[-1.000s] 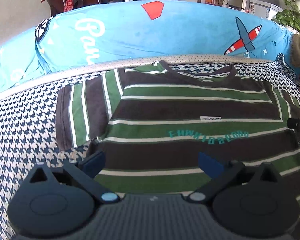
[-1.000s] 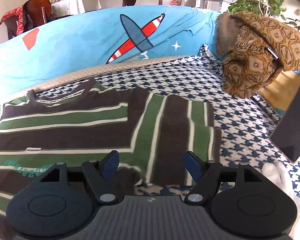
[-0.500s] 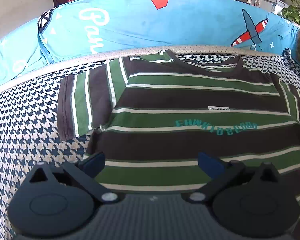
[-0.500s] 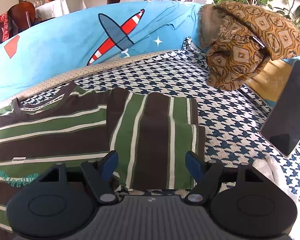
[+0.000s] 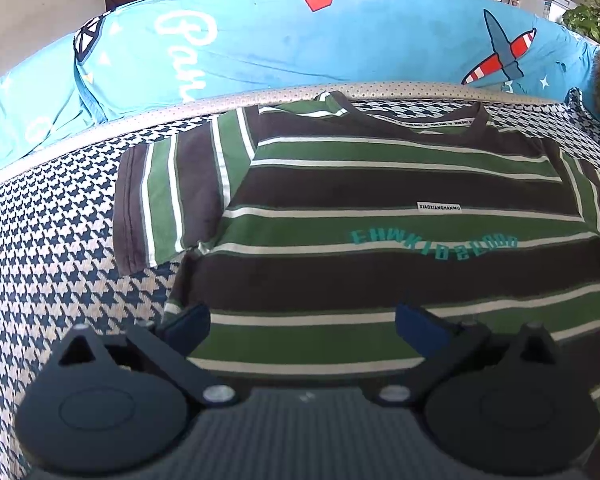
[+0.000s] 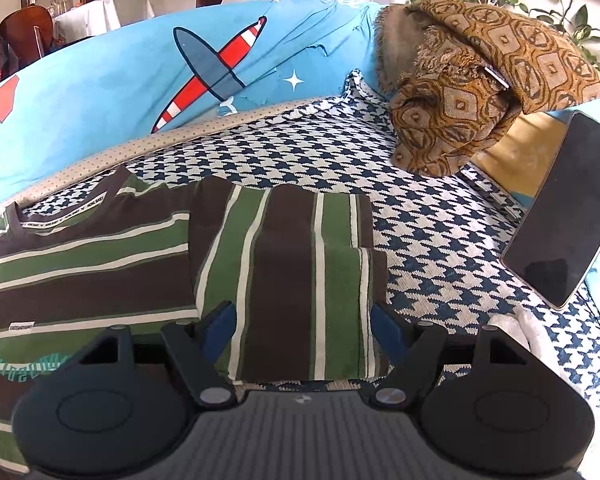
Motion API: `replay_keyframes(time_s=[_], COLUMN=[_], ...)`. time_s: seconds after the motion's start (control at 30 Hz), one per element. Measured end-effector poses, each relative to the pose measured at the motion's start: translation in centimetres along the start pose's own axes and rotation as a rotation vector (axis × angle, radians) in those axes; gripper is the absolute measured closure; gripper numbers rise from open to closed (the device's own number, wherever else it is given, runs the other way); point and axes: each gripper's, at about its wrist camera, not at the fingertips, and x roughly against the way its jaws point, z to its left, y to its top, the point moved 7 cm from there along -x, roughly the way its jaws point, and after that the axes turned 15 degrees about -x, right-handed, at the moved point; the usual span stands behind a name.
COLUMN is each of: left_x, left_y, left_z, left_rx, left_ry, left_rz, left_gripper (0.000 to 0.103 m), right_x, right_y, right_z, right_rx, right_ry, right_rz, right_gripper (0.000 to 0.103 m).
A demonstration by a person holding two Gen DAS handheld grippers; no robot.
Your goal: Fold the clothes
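A green, brown and white striped T-shirt (image 5: 380, 184) lies flat on the houndstooth cover, neck toward the blue cushions, teal lettering across its chest. My left gripper (image 5: 302, 326) hovers open over the shirt's lower body, with the left sleeve (image 5: 168, 196) spread out ahead to the left. In the right wrist view the same T-shirt (image 6: 100, 256) fills the left side. My right gripper (image 6: 304, 330) is open over the near end of the right sleeve (image 6: 300, 264), with a finger on each side of the sleeve. Nothing is held by either one.
Blue cushions (image 5: 300, 40) with a plane print stand along the back. A brown patterned blanket (image 6: 480, 72) is heaped at the right, and a dark tablet (image 6: 564, 216) leans beside it. A white cloth (image 6: 540, 332) lies near the right edge. Houndstooth cover (image 5: 52, 260) stretches left of the shirt.
Both grippers have moved forward over the shirt. The right one shifted right, from the armpit seam to centred on the sleeve. The shirt itself has not moved.
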Motion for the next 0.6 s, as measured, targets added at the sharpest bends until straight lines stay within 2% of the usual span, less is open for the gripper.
replay_keyframes(time_s=[0.37,0.47,0.6], left_x=[-0.1,-0.1,-0.2], left_y=[-0.1,0.0,0.0], left_z=[-0.2,-0.2,-0.1], left_rx=[-0.006,-0.006,0.003], left_ry=[-0.004,-0.005,-0.007], left_rz=[0.002,0.004,0.006], left_gripper=[0.000,0.000,0.000], right_x=[-0.4,-0.4,-0.4], right_y=[0.4,1.1,2.3], right_z=[-0.2,-0.5,-1.3], right_rx=[-0.011,-0.044,-0.128], right_ry=[-0.001,0.058,0.198], right_rz=[-0.002,0.004,0.025], right_gripper=[0.029,0.029,0.029])
